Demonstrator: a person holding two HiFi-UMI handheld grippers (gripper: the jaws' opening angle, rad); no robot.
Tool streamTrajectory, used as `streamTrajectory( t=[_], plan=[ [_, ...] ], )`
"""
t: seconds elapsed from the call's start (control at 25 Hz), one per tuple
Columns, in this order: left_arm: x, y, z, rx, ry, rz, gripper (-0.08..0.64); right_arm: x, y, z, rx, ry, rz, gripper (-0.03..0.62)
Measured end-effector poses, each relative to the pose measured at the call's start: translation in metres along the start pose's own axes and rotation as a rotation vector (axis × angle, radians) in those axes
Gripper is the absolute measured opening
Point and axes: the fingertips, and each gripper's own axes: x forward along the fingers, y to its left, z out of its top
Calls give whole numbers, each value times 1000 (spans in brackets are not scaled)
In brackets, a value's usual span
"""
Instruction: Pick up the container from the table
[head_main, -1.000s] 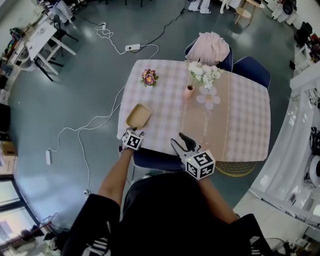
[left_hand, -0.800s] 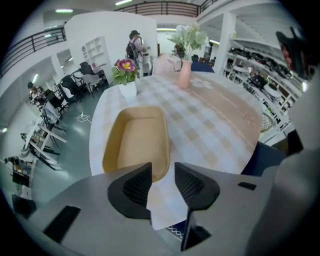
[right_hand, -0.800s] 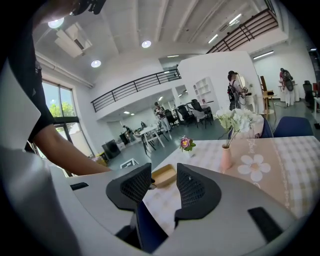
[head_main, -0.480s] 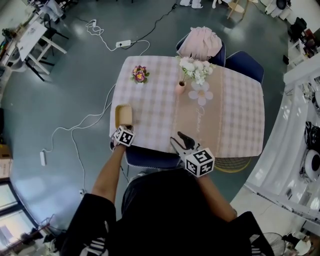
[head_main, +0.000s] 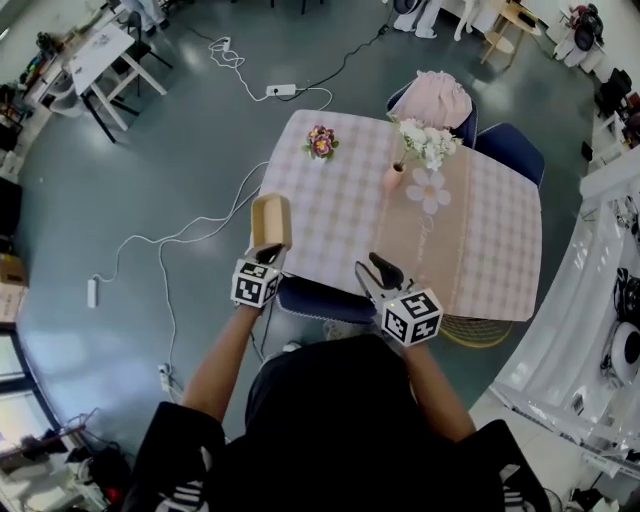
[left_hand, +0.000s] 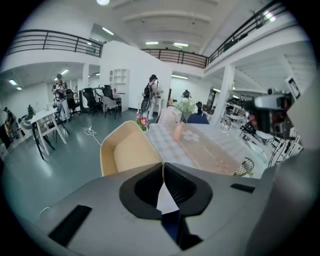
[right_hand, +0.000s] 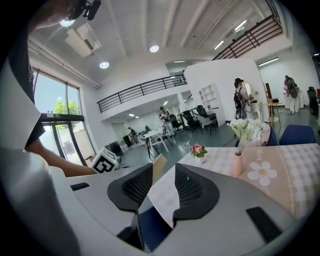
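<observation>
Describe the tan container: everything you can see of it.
The container is a shallow, tan, rounded-rectangular tray with a raised rim, matte and empty. The left gripper is shut on its near rim, holding it tipped up, hollow toward the gripper, beside the checked table's near left corner, seemingly clear of the cloth. Nothing else touches it.

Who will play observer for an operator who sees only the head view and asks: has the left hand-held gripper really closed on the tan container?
Observer: Yes; the left gripper view shows the left hand-held gripper shut on the near rim of the container.
Operator: Anything inside it?
Observer: The part of its hollow showing there is empty.
Operator: And the right hand-held gripper?
Observer: Its own view shows jaws apart, just closed a little, nothing between them.
</observation>
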Motion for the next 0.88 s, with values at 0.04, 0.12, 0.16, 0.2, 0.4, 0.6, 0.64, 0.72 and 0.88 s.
streamTrajectory(
  t=[0.04,0.12,0.16,0.2,0.4,0.6,0.64,0.72,0.88],
  plan=[
    [-16,-2,3,2,-26,3,14,0,6,3,-2,-8,-3,130],
    [-50,-5,7,3,-73,9,14,-1,20,7,-5,-22,-13,115],
    [-67,-7,8,1,-96,11,14,-2,27,9,-9,-27,-22,96],
    [-83,-8,9,0,-119,13,14,-3,34,10,-15,-32,-34,64],
    [-160,-13,12,2,-233,29,14,-6,73,12,-62,-60,-84,8],
    [-223,-10,16,-33,-349,26,14,-8,116,26,-116,-138,-108,8],
    [-235,-8,16,-44,-367,21,14,-7,125,27,-126,-145,-115,7],
    [-256,-4,14,-48,-392,22,14,-8,141,28,-147,-153,-129,3],
    [-282,4,4,-21,-423,21,14,-10,167,27,-170,-171,-151,0]
  ],
)
